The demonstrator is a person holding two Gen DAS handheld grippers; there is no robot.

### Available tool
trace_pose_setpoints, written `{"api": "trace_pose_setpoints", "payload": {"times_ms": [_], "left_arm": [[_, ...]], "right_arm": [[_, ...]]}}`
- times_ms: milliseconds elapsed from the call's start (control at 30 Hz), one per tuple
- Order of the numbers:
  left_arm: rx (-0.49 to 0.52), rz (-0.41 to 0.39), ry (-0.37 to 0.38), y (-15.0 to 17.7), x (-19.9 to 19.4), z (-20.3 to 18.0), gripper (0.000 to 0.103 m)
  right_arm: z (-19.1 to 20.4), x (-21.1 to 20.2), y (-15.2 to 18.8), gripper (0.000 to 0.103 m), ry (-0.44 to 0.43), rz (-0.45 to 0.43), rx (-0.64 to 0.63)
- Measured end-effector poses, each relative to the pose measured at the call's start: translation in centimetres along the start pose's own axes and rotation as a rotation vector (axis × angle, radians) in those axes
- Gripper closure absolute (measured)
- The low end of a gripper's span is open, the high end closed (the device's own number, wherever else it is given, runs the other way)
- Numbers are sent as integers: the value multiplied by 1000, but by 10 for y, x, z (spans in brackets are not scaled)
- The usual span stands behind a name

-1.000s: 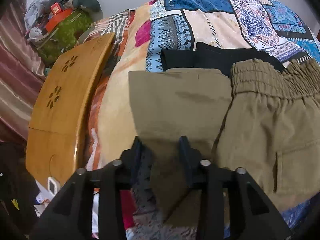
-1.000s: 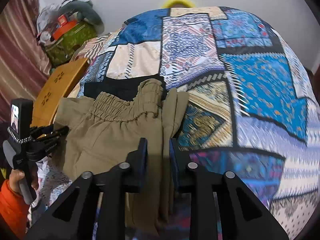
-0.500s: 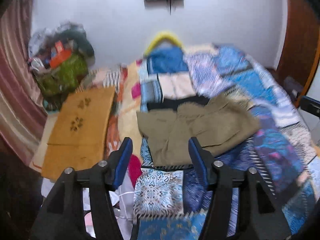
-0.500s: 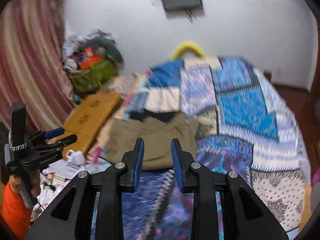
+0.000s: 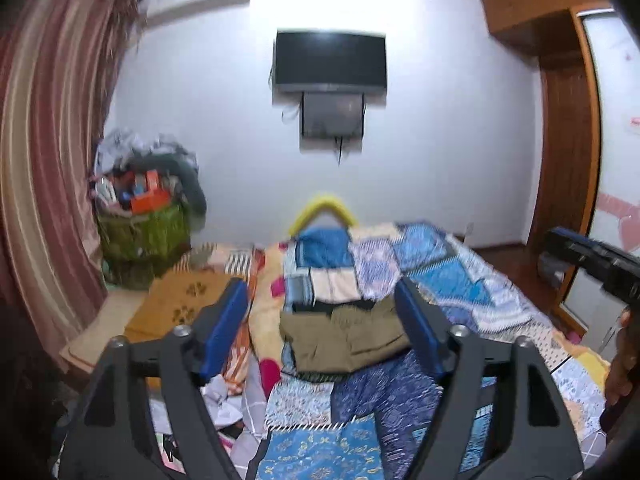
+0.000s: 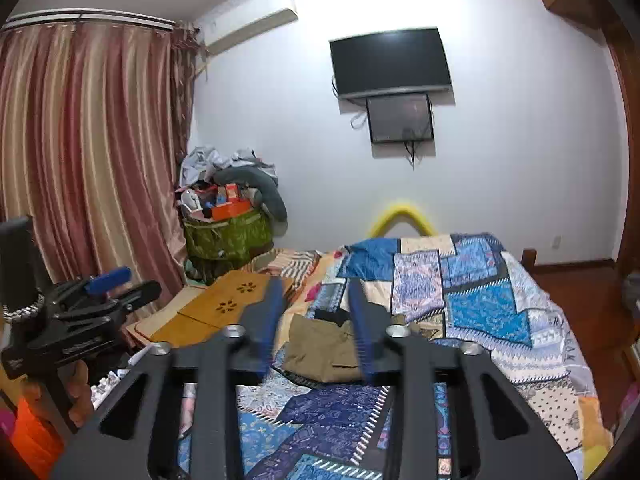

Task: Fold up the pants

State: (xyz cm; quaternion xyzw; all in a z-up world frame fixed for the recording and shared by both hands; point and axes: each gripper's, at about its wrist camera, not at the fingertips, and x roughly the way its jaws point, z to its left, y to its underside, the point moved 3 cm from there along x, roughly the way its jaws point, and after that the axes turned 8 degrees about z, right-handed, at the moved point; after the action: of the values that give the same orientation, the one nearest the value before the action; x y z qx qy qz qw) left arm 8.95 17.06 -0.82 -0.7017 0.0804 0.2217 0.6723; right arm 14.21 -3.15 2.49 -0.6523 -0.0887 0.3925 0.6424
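Right wrist view: we see both grippers, right and left, just spreading, empty; folded pants near the bed's left edge could slide off.

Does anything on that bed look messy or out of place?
Not really: the olive-khaki folded pants lie in a compact bundle on the patchwork quilt, overlapping a black garment. Only the heaped green laundry bag by the wall overflows.

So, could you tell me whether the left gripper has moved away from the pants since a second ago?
Yes. The left gripper has pulled back and up from the khaki pants: the wall TV now shows, and its opening fingers hold nothing.
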Motion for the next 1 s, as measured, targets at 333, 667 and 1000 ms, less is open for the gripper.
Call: {"api": "trace_pose_setpoints", "payload": {"times_ms": [333, 667, 1000], "left_arm": [[60, -109, -26, 13, -54, -27, 0], [37, -110, -20, 16, -62, -25, 0], [34, -116, -17, 16, -62, -27, 0]], "right_arm": [[12, -33, 8, 0, 128, -114, -28], [11, -44, 17, 0, 136, -126, -17], [12, -48, 25, 0, 141, -125, -27]]}}
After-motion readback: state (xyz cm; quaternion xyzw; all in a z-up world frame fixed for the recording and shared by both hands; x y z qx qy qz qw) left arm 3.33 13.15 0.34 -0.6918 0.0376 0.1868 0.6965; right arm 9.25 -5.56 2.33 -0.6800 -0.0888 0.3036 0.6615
